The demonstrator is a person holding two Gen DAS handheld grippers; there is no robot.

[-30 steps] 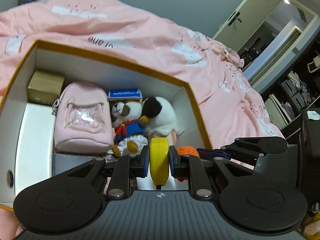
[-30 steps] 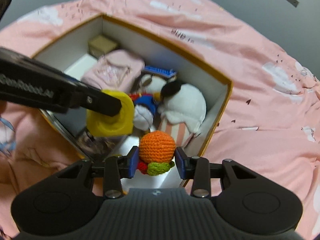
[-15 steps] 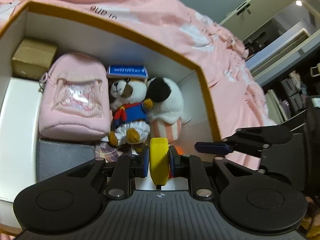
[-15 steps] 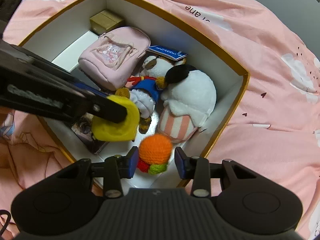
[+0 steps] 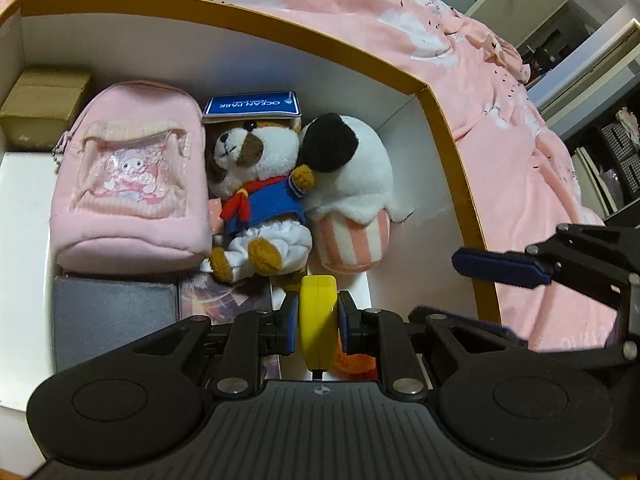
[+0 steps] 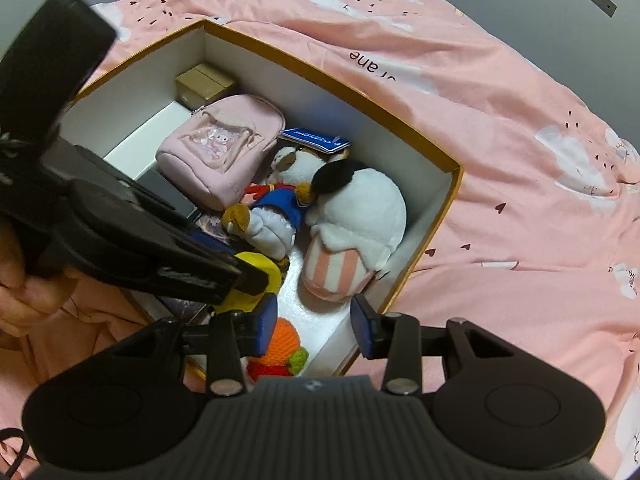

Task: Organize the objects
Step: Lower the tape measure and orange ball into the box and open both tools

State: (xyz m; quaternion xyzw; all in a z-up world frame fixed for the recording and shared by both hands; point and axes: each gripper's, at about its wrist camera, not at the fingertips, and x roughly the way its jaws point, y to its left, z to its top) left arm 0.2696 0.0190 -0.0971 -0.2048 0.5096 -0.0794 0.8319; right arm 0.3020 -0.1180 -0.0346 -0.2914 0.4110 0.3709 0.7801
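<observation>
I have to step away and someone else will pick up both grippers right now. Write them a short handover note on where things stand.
Left hand-held gripper: shut on the flat yellow plastic disc, held low over the near end of the white gold-rimmed cardboard box.
Right hand-held gripper: open, empty, just above the box's near corner.
Done: the orange crocheted ball toy lies on the box floor below the right gripper, released. Pink pouch, plush dog in blue and cupcake plush are packed side by side.
Left: set the yellow disc down in the free spot beside the orange toy, then release.
</observation>
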